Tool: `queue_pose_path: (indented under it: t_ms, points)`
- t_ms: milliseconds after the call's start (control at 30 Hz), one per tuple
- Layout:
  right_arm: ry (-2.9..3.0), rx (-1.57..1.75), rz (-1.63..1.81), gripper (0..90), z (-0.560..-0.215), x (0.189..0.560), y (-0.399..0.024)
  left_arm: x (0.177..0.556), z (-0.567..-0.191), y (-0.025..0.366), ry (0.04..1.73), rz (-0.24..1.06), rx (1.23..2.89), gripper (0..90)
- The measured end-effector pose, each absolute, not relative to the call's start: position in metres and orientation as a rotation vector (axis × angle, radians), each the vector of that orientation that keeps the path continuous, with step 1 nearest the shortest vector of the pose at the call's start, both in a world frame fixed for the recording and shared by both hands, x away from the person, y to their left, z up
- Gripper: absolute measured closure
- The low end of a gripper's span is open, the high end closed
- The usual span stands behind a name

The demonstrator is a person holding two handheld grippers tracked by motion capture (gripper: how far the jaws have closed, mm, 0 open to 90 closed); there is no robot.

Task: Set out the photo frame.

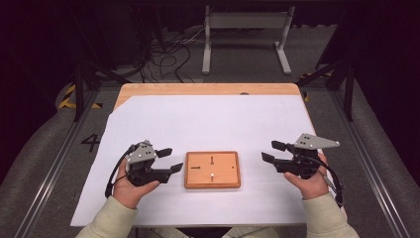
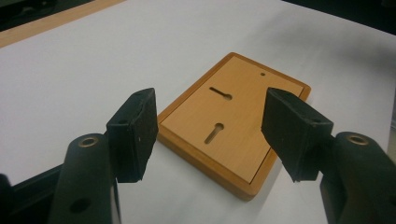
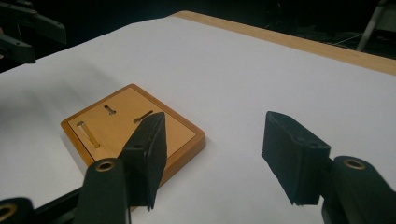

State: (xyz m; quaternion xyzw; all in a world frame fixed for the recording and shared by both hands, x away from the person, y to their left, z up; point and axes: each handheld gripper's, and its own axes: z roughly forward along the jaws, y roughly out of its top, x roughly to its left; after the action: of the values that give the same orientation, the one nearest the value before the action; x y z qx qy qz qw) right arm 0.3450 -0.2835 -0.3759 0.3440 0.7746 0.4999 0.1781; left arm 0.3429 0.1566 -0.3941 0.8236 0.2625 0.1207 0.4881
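The left gripper (image 1: 171, 159) stands with its jaws apart and nothing between them, held low over the white sheet (image 1: 208, 119) just left of the board (image 1: 212, 169). The right gripper (image 1: 270, 151) mirrors it on the other side, jaws likewise spread and empty, a little farther from the board's right edge. Both point inward at the board, so the 2 hands look set to come at it from opposite sides, likely to steady or lift it by its raised rim. The board lies flat on the sheet, near the person's edge of the table (image 1: 148, 89), about midway between the 2 grippers and touching neither. In the left gripper view the board (image 2: 233, 121) sits just ahead of the jaws, framed in the gap, with 2 keyhole slots (image 2: 214, 133) cut in its face. In the right gripper view the board (image 3: 140, 126) lies ahead and off toward 1 jaw, which hides a corner of it; a pale peg (image 3: 88, 134) lies in 1 slot there. The sheet probably serves as a plain backdrop.
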Motion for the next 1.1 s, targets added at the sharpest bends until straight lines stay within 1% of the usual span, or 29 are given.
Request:
queue_pose_path:
  t_ms: [167, 333, 533, 633, 700, 767, 833, 933, 967, 1100]
  points:
    - [2.185, 0.971, 1.422, 40.6, -0.375, 0.344, -0.284, 0.342, -0.396, 0.144, 0.609, 0.254, 2.009, 34.6]
    - [2.192, 0.965, 1.418, 40.6, -0.376, 0.344, -0.283, 0.342, -0.399, 0.134, 0.565, 0.242, 2.002, 33.7]
    - [2.192, 0.970, 1.425, 41.3, -0.377, 0.345, -0.284, 0.343, -0.402, 0.118, 0.529, 0.199, 1.984, 36.6]
    - [2.193, 0.970, 1.428, 41.4, -0.377, 0.345, -0.284, 0.345, -0.407, 0.109, 0.508, 0.150, 1.978, 39.5]
    - [2.193, 0.969, 1.430, 41.5, -0.377, 0.345, -0.284, 0.345, -0.409, 0.106, 0.500, 0.140, 1.979, 40.2]
    - [2.193, 0.971, 1.432, 41.6, -0.377, 0.345, -0.284, 0.348, -0.413, 0.102, 0.491, 0.128, 1.976, 42.9]
    - [2.194, 0.971, 1.432, 41.9, -0.377, 0.345, -0.284, 0.351, -0.417, 0.098, 0.487, 0.091, 1.977, 47.2]
    - [2.197, 0.974, 1.434, 42.3, -0.378, 0.345, -0.283, 0.355, -0.423, 0.094, 0.481, 0.038, 1.988, 55.8]
    - [2.199, 0.973, 1.434, 42.6, -0.378, 0.345, -0.284, 0.356, -0.425, 0.092, 0.482, 0.038, 1.996, 57.3]
    - [2.200, 0.974, 1.436, 42.8, -0.378, 0.345, -0.284, 0.358, -0.430, 0.087, 0.468, 0.040, 2.017, 58.8]
